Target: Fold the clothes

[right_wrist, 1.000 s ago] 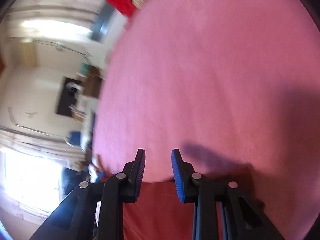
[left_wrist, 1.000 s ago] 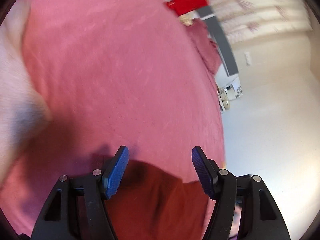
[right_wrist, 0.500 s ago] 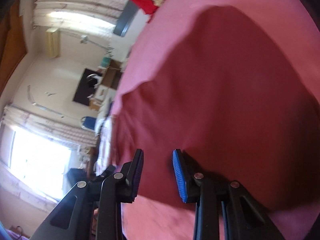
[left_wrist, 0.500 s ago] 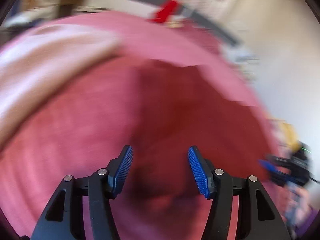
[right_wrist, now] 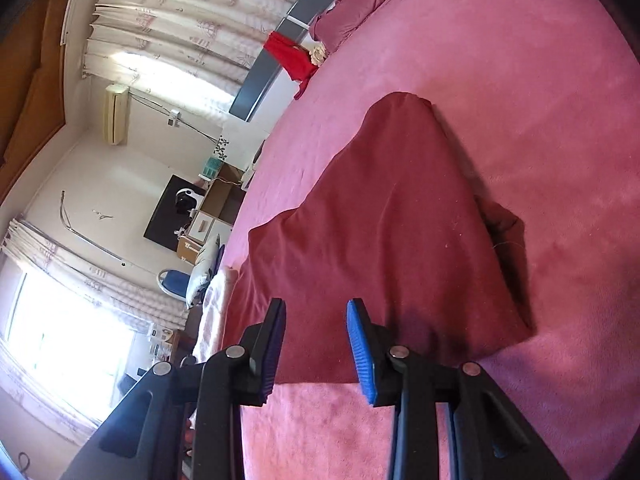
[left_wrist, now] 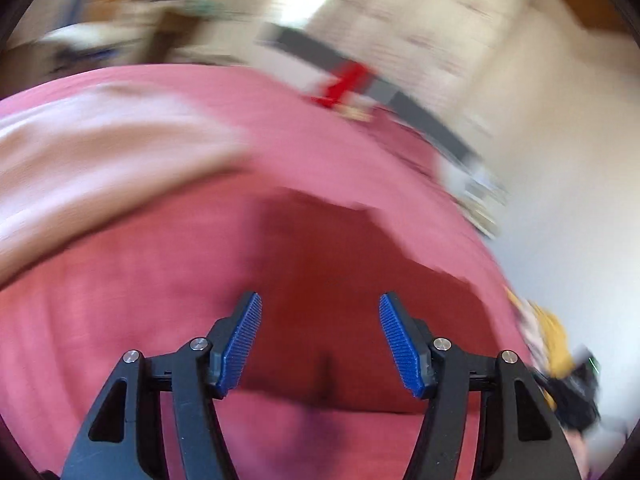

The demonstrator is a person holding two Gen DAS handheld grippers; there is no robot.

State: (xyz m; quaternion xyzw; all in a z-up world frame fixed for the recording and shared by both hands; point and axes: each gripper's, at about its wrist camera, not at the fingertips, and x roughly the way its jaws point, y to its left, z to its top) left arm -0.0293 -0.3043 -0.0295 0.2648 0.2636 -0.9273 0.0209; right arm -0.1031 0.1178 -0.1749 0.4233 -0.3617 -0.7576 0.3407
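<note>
A dark red garment (right_wrist: 400, 220) lies folded on the pink bedspread (right_wrist: 520, 80), one corner sticking out at its right side. My right gripper (right_wrist: 316, 304) hovers over the garment's near edge. Its jaws are opening and the pads press on nothing. The left wrist view is blurred by motion. There my left gripper (left_wrist: 320, 300) stands open above the same dark red garment (left_wrist: 352, 264), nothing between its fingers.
A pale pink cloth (left_wrist: 100, 160) lies on the bed to the left. A bright red cloth (right_wrist: 290, 56) hangs on the grey headboard (right_wrist: 256, 88) beside a pink pillow (right_wrist: 356, 4). Something yellow (left_wrist: 552, 336) sits past the bed's right edge.
Both views swung from bare bedspread onto the dark red garment. The right gripper drew back toward its near edge and its jaws widened a little. The left jaws stayed apart.
</note>
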